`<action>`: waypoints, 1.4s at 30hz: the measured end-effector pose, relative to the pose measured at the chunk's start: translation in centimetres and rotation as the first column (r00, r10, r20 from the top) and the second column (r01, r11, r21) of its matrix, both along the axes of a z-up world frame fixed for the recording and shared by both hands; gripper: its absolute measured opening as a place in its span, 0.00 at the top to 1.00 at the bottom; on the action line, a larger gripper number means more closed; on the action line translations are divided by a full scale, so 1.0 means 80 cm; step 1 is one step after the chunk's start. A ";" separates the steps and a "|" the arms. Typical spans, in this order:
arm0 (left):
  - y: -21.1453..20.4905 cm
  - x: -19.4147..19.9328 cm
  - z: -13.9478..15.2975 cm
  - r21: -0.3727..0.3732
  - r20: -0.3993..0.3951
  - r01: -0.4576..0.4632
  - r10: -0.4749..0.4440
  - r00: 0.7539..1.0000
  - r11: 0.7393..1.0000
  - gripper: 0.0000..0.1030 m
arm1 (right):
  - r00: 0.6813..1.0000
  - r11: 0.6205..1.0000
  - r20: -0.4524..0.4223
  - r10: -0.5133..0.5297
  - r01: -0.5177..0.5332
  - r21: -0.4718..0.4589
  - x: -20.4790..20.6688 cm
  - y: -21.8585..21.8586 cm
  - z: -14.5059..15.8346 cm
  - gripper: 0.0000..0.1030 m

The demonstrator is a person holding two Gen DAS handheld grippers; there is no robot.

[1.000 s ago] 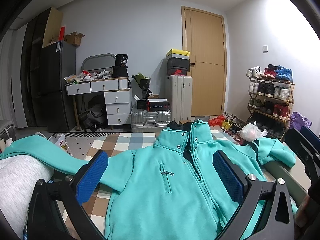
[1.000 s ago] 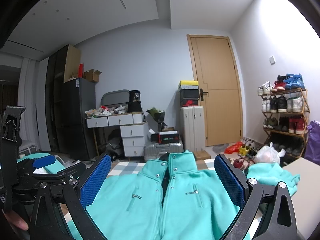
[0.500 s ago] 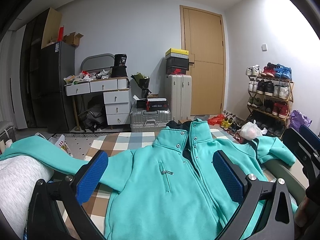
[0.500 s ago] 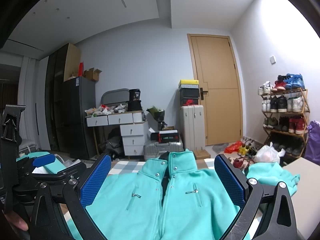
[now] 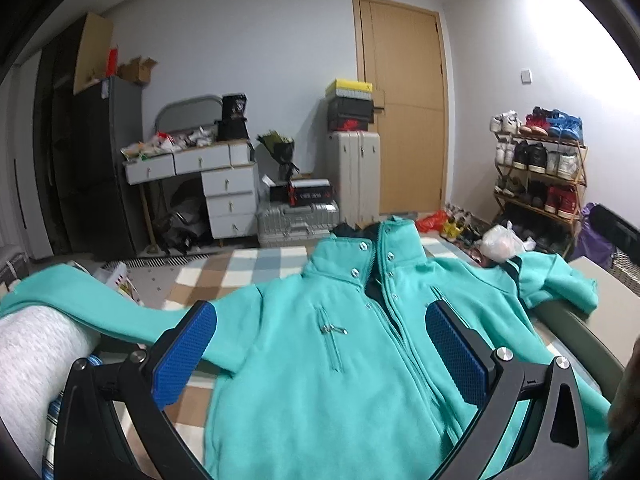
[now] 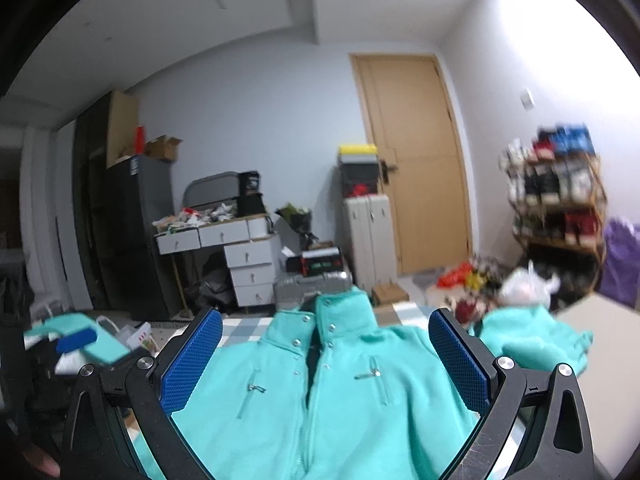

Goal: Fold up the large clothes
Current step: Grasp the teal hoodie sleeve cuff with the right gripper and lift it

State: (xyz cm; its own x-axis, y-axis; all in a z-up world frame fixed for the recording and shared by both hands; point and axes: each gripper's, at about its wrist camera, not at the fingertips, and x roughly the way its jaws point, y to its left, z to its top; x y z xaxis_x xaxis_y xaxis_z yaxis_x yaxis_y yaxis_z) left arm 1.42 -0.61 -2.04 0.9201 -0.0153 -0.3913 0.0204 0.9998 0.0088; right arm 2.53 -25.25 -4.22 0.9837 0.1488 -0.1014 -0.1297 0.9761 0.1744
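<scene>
- So, teal jacket (image 5: 320, 360) is lying front-up, collar away, on checked cloth (image 5: 224, 272); spread flat, likely for sleeve folds
- sleeves are trailing out both sides; left one is draping over grey cushion (image 5: 36, 344)
- left gripper (image 5: 320, 356) and right gripper (image 6: 325, 360) are hovering over the chest, fingers spread wide, gripping nothing

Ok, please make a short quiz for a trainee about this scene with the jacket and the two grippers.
1. True or false: the teal jacket lies front side up, collar towards the door.
2. The left gripper is: A) shut on a sleeve; B) open, holding nothing; C) out of view.
3. Fill in: the right gripper is ____, with nothing held.

Key: 1 true; 2 B; 3 open.
</scene>
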 end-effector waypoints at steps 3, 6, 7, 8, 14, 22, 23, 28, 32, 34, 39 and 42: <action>-0.002 -0.001 0.000 -0.011 -0.015 0.022 -0.022 1.000 1.000 0.01 | 0.994 0.999 -0.106 -0.036 0.033 -0.026 0.021 -0.066 0.010 0.00; -0.009 -0.002 -0.001 0.005 -0.023 0.038 -0.038 0.999 0.999 0.01 | 0.975 0.991 -0.184 -0.125 0.114 -0.069 0.036 -0.137 0.014 0.00; -0.011 -0.002 -0.001 0.006 -0.025 0.042 -0.042 0.999 0.999 0.01 | 0.969 0.990 -0.206 -0.135 0.123 -0.072 0.041 -0.153 0.012 0.00; -0.013 -0.002 -0.002 0.008 -0.029 0.048 -0.047 0.998 0.999 0.01 | 0.953 0.986 -0.254 -0.164 0.149 -0.080 0.051 -0.181 0.008 0.00; -0.023 0.001 -0.008 0.040 -0.052 0.066 -0.064 0.997 0.997 0.01 | 0.807 0.961 -0.527 -0.267 0.266 -0.080 0.119 -0.306 -0.049 0.06; -0.029 0.005 -0.014 0.084 -0.078 0.071 -0.064 0.995 0.994 0.01 | 0.685 0.936 -0.721 -0.106 0.314 0.161 0.190 -0.391 -0.120 0.27; -0.029 0.006 -0.015 0.088 -0.080 0.071 -0.064 0.995 0.994 0.01 | 0.683 0.932 -0.723 -0.108 0.322 0.164 0.193 -0.394 -0.122 0.31; -0.032 0.011 -0.017 0.101 -0.092 0.070 -0.061 0.994 0.992 0.01 | 0.695 0.930 -0.700 -0.161 0.344 0.128 0.200 -0.394 -0.115 0.79; -0.036 0.011 -0.019 0.103 -0.100 0.073 -0.063 0.993 0.992 0.01 | 0.762 0.924 -0.615 -0.202 0.357 0.140 0.183 -0.407 -0.088 0.90; -0.038 0.011 -0.020 0.111 -0.100 0.072 -0.061 0.993 0.991 0.01 | 0.791 0.899 -0.546 -0.276 0.414 0.144 0.167 -0.426 -0.059 0.91; -0.041 0.006 -0.019 0.123 -0.085 0.069 -0.059 0.995 0.990 0.01 | 0.705 0.742 -0.436 -0.560 0.660 0.114 0.114 -0.509 0.015 0.91; -0.042 0.006 -0.018 0.128 -0.073 0.061 -0.052 0.996 0.990 0.01 | 0.596 0.614 -0.457 -0.660 0.779 0.127 0.090 -0.561 0.033 0.91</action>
